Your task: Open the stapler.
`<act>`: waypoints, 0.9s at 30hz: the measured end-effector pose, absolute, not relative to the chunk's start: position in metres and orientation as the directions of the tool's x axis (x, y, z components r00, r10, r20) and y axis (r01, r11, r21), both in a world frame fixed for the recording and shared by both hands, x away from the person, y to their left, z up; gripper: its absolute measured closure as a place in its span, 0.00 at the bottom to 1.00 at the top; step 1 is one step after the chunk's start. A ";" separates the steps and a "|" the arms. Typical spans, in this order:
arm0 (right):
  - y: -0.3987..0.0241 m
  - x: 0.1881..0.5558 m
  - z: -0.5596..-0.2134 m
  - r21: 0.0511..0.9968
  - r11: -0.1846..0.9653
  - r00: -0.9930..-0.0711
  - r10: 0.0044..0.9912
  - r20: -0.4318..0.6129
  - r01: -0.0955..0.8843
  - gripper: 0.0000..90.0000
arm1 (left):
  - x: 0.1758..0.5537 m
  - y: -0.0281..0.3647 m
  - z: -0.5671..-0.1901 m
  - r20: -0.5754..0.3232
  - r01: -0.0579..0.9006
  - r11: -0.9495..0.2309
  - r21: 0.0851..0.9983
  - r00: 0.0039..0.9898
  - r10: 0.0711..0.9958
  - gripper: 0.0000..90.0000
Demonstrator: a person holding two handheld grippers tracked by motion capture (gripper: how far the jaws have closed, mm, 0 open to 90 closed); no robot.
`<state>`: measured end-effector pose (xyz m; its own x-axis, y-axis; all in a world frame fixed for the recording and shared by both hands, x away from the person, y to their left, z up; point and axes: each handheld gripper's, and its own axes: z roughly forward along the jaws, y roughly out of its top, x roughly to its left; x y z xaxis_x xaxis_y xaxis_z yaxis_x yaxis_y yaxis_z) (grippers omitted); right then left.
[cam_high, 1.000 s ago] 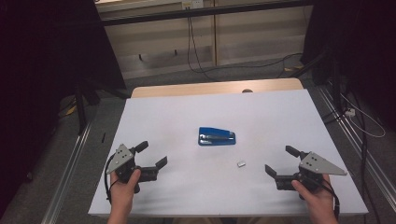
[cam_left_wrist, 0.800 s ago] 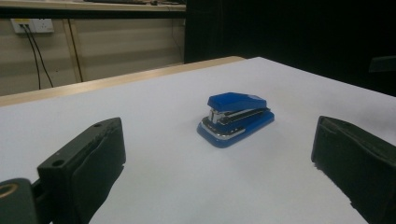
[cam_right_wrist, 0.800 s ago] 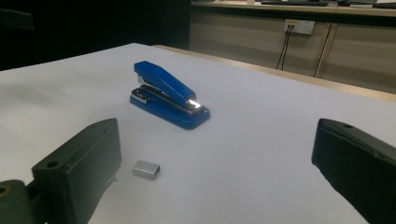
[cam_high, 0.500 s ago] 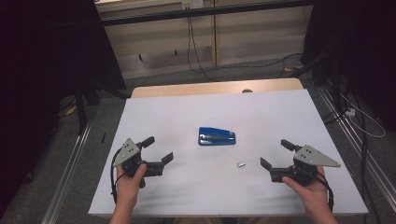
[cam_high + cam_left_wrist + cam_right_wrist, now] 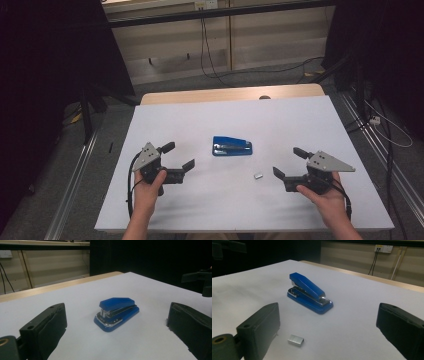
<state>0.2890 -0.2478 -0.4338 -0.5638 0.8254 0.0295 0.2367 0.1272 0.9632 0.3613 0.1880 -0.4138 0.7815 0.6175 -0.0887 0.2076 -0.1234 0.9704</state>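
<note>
The room is dim, and the pale worktop (image 5: 300, 125) is the brightest area in the high view, evenly lit from above with only faint, soft shadows. The surroundings at both sides fall into near black. Both gripper views are grainy, with a cool cast. The blue stapler (image 5: 116, 313) shows a small highlight on its metal. The near jaws look soft.

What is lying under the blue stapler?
The blue stapler rests directly on the white table cover. Nothing pokes out around its base. Its closed top hides whether staples are inside.
</note>
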 end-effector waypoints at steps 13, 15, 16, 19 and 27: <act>-0.220 0.319 -0.426 0.957 0.148 -0.646 0.761 0.050 0.249 0.21 | 0.376 0.169 -0.410 -0.096 0.212 -0.126 0.969 0.795 0.599 0.03; -0.216 0.324 -0.424 0.957 0.152 -0.656 0.753 0.050 0.248 0.24 | 0.381 0.165 -0.410 -0.098 0.220 -0.134 0.966 0.794 0.600 0.03; -0.215 0.326 -0.423 0.955 0.157 -0.661 0.749 0.051 0.251 0.26 | 0.382 0.164 -0.411 -0.097 0.221 -0.137 0.966 0.794 0.600 0.03; -0.212 0.331 -0.421 0.954 0.162 -0.667 0.743 0.051 0.254 0.29 | 0.386 0.161 -0.412 -0.097 0.230 -0.151 0.962 0.798 0.595 0.03; -0.204 0.346 -0.417 0.952 0.164 -0.687 0.724 0.062 0.260 0.39 | 0.398 0.151 -0.416 -0.121 0.257 -0.156 0.954 0.803 0.584 0.03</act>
